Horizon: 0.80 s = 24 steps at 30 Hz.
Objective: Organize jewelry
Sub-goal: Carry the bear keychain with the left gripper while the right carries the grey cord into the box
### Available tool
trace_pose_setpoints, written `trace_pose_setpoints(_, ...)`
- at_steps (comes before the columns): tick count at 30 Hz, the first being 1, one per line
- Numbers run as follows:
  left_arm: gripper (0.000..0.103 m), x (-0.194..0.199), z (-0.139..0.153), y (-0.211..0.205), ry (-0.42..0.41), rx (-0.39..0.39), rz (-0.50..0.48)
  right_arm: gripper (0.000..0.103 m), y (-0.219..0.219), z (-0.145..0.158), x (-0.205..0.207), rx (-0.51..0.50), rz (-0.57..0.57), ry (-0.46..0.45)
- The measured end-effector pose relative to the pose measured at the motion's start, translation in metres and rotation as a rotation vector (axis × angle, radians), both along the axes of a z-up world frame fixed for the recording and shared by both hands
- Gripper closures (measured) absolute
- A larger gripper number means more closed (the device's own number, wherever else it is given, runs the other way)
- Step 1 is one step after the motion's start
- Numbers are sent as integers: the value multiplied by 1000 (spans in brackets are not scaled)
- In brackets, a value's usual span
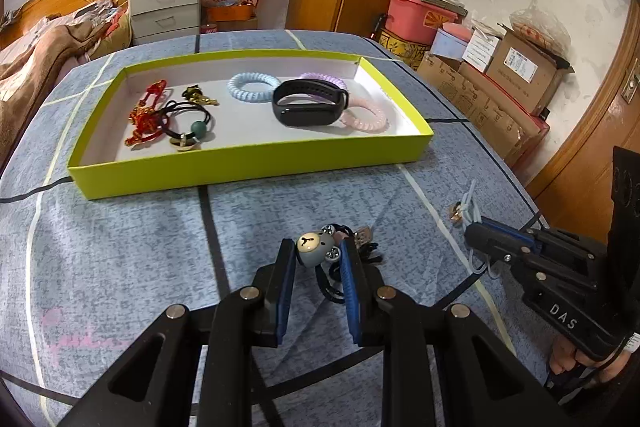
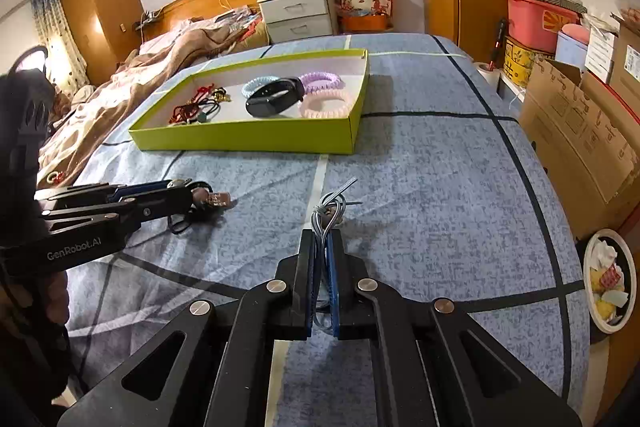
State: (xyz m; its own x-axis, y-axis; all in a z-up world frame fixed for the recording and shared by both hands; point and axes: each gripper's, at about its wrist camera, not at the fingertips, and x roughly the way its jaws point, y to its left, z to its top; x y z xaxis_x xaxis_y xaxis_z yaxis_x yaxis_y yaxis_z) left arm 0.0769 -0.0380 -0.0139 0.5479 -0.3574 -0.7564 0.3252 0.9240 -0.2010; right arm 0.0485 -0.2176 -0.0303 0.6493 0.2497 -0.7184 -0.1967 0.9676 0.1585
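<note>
Left wrist view: the left tongs are clenched on a small grey bear charm, whose black elastic loop trails on the blue bedspread. To their right, the right tongs are clenched flat on a thin grey cord with a small knotted charm at its far end, which also rests on the bedspread.

Beyond both tongs sits an open yellow-green box. Inside it, from left to right, lie a red knotted ornament, black hair ties with beads, a pale blue coil band, a black wristband, and purple and pink coil bands.

Risks, as a judgement: the rounded bear is pinched only at its sides and could squirt out when lifted. The slack elastic and the cord's loose end could drag on the bedspread or catch the box's near wall, pulling either piece free before it clears the rim.
</note>
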Motion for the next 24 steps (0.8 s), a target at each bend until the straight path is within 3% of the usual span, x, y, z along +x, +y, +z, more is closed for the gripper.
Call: trace_pose_setpoints(24, 79, 1, 29, 33, -44, -101, 26, 97, 13, 22, 4, 45, 25, -45)
